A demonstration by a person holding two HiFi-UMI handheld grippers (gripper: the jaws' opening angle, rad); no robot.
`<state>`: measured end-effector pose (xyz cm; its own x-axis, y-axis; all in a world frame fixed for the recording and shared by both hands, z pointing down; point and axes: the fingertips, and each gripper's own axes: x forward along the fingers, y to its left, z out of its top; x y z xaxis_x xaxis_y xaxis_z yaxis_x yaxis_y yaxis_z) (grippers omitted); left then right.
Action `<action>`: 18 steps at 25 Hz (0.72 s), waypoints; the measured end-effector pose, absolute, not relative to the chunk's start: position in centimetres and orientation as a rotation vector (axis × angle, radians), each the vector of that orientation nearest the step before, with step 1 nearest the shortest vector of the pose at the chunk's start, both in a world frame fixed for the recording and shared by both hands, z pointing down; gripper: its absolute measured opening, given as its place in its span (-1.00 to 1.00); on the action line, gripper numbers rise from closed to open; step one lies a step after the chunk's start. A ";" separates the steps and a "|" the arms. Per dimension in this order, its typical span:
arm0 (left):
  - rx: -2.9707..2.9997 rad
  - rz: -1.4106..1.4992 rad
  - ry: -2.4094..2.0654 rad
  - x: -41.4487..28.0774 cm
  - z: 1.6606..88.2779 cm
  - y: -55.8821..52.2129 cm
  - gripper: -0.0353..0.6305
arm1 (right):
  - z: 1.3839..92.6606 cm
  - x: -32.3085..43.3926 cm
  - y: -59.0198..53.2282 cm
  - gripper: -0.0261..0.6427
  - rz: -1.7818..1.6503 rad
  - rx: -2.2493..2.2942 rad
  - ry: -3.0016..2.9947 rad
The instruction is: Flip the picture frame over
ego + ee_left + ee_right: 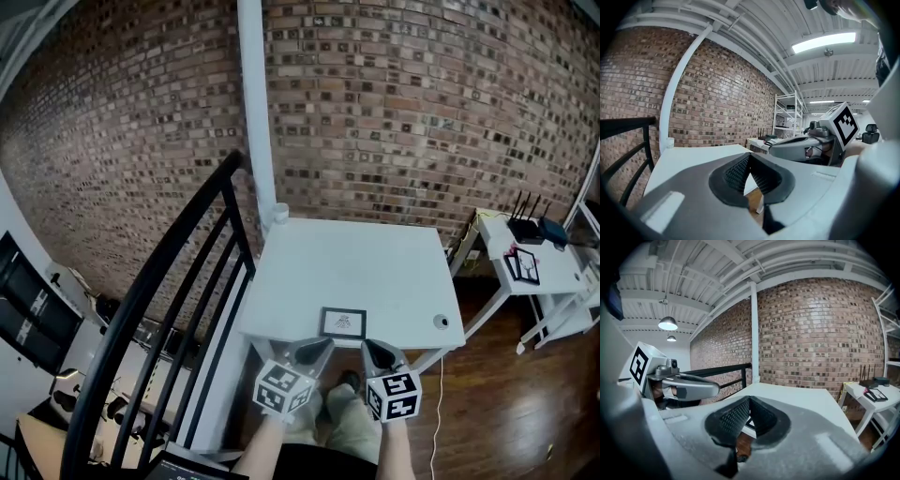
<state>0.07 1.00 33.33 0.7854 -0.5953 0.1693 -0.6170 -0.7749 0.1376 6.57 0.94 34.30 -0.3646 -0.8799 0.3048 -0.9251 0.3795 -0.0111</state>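
A small black-edged picture frame [343, 322] lies flat near the front edge of the white table [356, 267], its picture side up. My left gripper [322, 347] hovers just in front of the table's edge, left of the frame, shut with nothing in it. My right gripper [371, 349] is beside it, just right of the frame, also shut and empty. In the left gripper view the jaws meet at the tips [749, 155], and the right gripper's body [806, 146] shows to the side. In the right gripper view the tips [749, 401] touch, and a corner of the frame [749, 423] peeks between the pads.
A black stair railing [178, 291] runs along the table's left side. A white pipe [258, 103] stands against the brick wall behind. A round grommet [442, 322] sits at the table's front right corner. A second white desk [530, 262] with a router stands to the right.
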 end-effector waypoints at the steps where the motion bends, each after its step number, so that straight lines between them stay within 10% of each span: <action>1: 2.789 0.176 -0.956 0.1 33.5 1.0 -0.85 | 34.5 6.6 0.9 -0.94 0.269 1.600 -2.391; 18: 2.760 0.212 -0.945 0.6 35.2 0.6 -0.85 | 36.3 7.0 0.4 -0.94 0.318 1.578 -2.381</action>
<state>0.60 0.60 35.23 0.7831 -0.5872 0.2047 -0.6184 -0.7702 0.1561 6.97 0.44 36.26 -0.3720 -0.8643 0.3386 -0.9229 0.3836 -0.0349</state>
